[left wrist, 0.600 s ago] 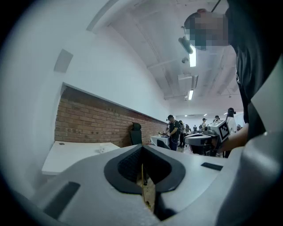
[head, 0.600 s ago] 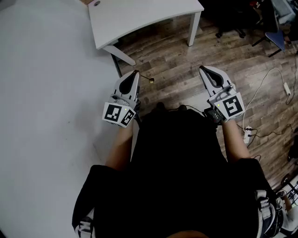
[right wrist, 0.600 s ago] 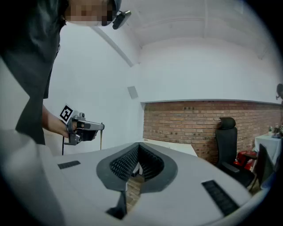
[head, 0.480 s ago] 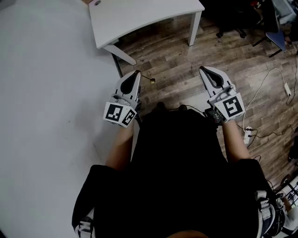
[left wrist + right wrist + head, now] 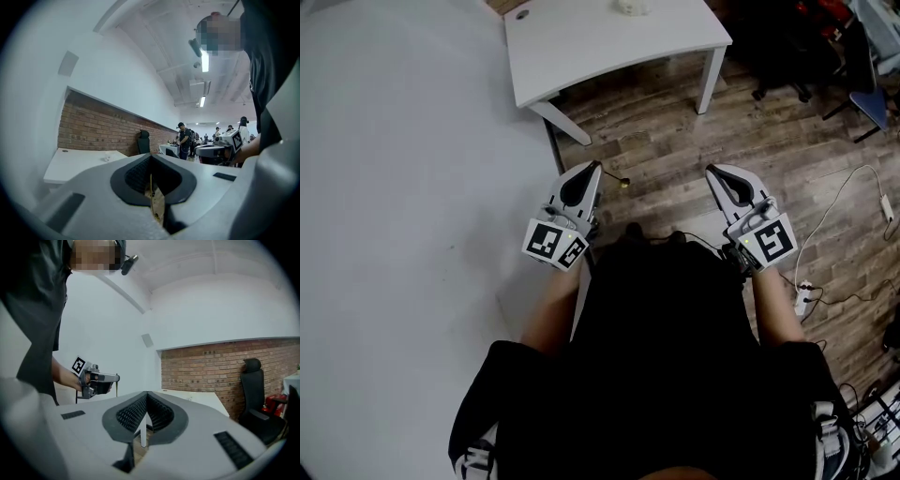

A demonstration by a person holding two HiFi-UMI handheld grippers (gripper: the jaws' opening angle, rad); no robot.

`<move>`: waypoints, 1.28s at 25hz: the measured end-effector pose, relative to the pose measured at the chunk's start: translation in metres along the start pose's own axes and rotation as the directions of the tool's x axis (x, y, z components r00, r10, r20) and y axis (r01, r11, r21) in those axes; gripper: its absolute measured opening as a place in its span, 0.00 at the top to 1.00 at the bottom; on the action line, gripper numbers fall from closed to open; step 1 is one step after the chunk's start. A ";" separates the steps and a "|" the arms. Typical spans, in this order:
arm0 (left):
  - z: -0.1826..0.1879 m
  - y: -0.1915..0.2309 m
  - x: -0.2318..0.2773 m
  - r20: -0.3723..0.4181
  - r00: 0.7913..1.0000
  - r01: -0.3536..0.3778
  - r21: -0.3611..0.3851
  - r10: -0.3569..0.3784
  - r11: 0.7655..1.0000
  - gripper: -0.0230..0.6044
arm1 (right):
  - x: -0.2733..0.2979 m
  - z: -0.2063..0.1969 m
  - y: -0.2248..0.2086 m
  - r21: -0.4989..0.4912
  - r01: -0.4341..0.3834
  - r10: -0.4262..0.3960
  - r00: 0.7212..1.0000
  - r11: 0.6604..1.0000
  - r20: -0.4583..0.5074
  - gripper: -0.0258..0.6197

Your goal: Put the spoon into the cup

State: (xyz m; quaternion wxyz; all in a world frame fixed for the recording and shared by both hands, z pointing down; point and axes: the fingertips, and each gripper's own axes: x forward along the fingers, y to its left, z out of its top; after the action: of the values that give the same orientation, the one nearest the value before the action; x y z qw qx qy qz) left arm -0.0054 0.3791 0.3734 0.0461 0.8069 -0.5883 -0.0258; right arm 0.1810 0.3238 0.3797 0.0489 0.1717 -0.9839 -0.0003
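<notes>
Well now, spoon clamped in the left gripper above the wood floor

Wood-plank floor (image 5: 675, 131) spreads across the far and right of the room, with cables (image 5: 844, 178) trailing over it at the right. A white table (image 5: 609, 42) stands at the far side. Near to us is the person (image 5: 656, 356) in black, forearms out and a gripper in each hand. Both grippers are held over the planks, well apart and short of the table. The left gripper (image 5: 589, 174) has its jaws closed on something thin. The right gripper (image 5: 719, 174) has its jaws pressed together with nothing between them. That thin thing is the spoon (image 5: 623, 182). Its gold handle is pinched edge-on between the dark pads (image 5: 136, 176), and its small gold bowl pokes out just right of the jaw tips. A small white object (image 5: 630, 6) rests near the far edge of the table; whether it is the cup I cannot tell
</notes>
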 end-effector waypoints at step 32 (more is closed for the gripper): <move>-0.007 -0.016 0.016 -0.034 0.999 0.021 0.005 -0.020 1.000 0.94 | -0.004 -0.013 -0.017 0.056 -0.038 0.037 0.999 0.998 0.029 0.95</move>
State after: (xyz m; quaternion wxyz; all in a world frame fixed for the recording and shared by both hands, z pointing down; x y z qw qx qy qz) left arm 0.0151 0.3693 0.3787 0.0536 0.8133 -0.5792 -0.0112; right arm 0.1914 0.3096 0.3919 0.0301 0.1546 -0.9872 0.0260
